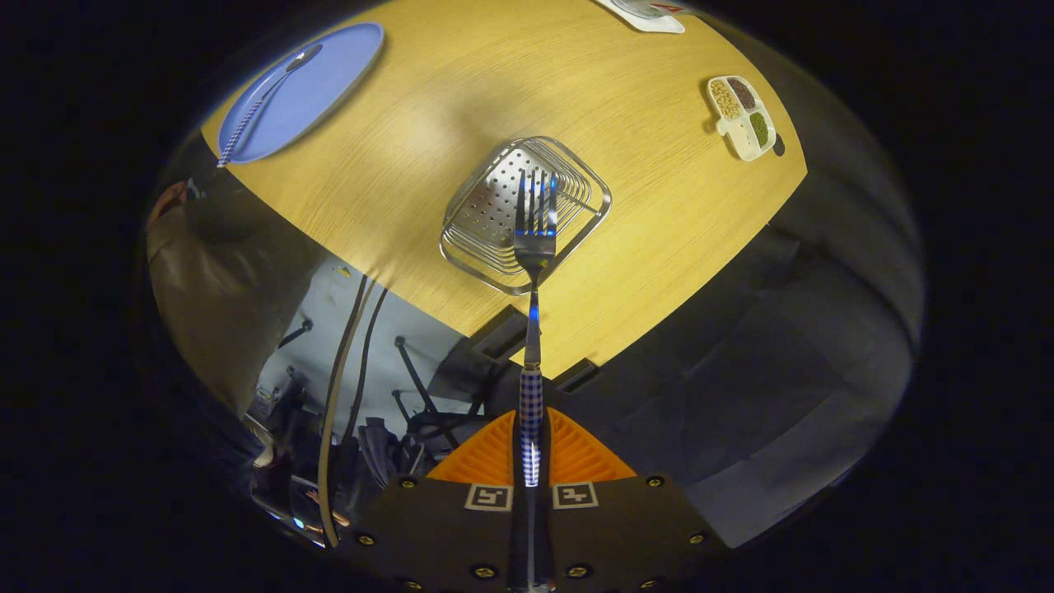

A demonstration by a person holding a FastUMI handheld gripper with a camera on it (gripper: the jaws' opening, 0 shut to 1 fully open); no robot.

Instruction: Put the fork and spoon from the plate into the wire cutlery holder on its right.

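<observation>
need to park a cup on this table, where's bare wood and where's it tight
The widest bare patch of table lies between the blue plate with the spoon and the wire cutlery holder. Another lies between the holder and the divided snack dish. It is tight over the holder, where the gripper holds the fork.

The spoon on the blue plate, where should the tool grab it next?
Grab the spoon by its checked handle end, which sticks out past the blue plate's rim, so the fingers can close across it from above. The tool is now shut on the fork.
</observation>
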